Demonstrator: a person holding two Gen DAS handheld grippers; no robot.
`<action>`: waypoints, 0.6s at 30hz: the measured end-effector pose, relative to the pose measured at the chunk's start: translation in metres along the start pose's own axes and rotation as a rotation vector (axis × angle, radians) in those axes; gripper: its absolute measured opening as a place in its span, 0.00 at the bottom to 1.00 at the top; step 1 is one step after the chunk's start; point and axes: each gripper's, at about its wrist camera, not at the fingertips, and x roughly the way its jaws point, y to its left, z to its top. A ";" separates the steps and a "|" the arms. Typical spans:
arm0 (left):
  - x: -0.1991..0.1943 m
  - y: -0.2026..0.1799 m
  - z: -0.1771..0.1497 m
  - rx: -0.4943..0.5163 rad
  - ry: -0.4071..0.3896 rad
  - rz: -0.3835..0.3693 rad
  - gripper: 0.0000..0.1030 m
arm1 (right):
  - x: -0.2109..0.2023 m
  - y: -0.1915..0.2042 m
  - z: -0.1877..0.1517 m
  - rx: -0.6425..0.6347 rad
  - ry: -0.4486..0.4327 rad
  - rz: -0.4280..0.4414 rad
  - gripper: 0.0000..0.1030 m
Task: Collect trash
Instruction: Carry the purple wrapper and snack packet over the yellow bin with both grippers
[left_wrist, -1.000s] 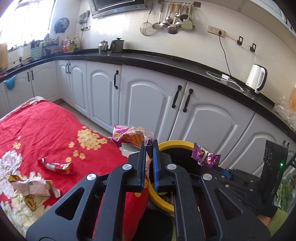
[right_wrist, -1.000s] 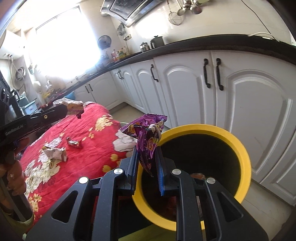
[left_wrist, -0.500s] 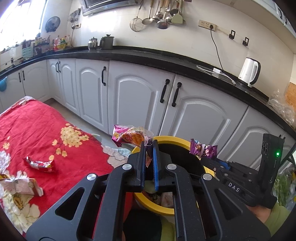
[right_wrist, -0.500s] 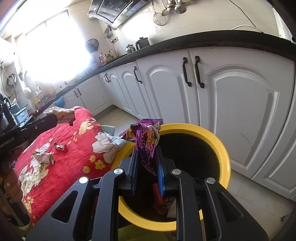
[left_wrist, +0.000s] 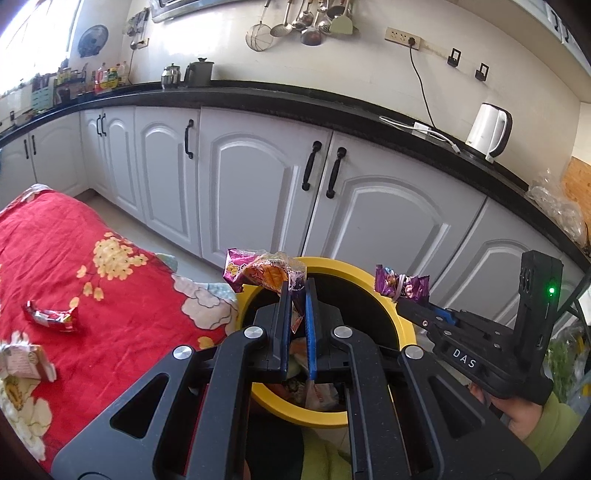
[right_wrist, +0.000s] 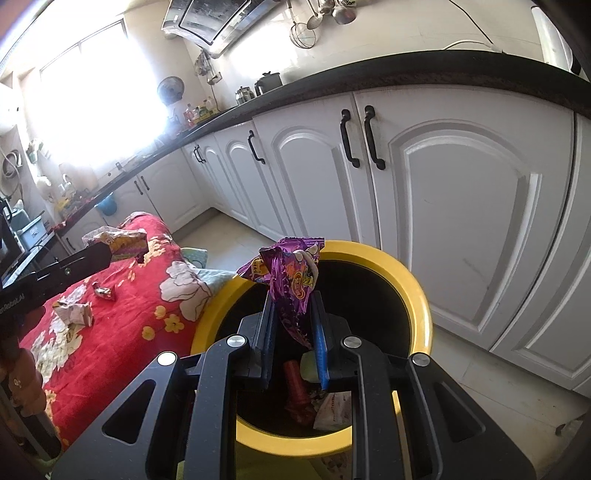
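My left gripper (left_wrist: 295, 291) is shut on a crumpled pink and orange snack wrapper (left_wrist: 258, 271), held over the near rim of a yellow trash bin (left_wrist: 388, 306). My right gripper (right_wrist: 291, 295) has its jaws parted wider around a purple snack wrapper (right_wrist: 291, 284), which still hangs between them above the yellow bin (right_wrist: 417, 291). The purple wrapper (left_wrist: 400, 286) also shows in the left wrist view. Trash lies inside the bin (right_wrist: 295, 391). A red wrapper (left_wrist: 51, 317) and a crumpled paper wrapper (left_wrist: 26, 363) lie on the red flowered cloth (left_wrist: 92, 266).
White cabinets (left_wrist: 258, 192) with black handles under a black counter stand right behind the bin. A white kettle (left_wrist: 489, 129) stands on the counter. The cloth-covered table (right_wrist: 122, 314) is to the left of the bin.
Both grippers moved to over the bin's opening. The right gripper's jaws have spread apart around the purple wrapper. The left stays shut.
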 end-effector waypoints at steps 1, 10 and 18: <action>0.002 -0.001 -0.001 0.000 0.003 -0.003 0.03 | 0.000 -0.001 0.000 -0.001 0.002 -0.001 0.17; 0.019 -0.009 -0.011 -0.001 0.046 -0.028 0.03 | 0.004 -0.010 -0.006 -0.005 0.038 -0.020 0.17; 0.032 -0.012 -0.017 0.004 0.081 -0.038 0.03 | 0.011 -0.014 -0.013 -0.012 0.072 -0.024 0.17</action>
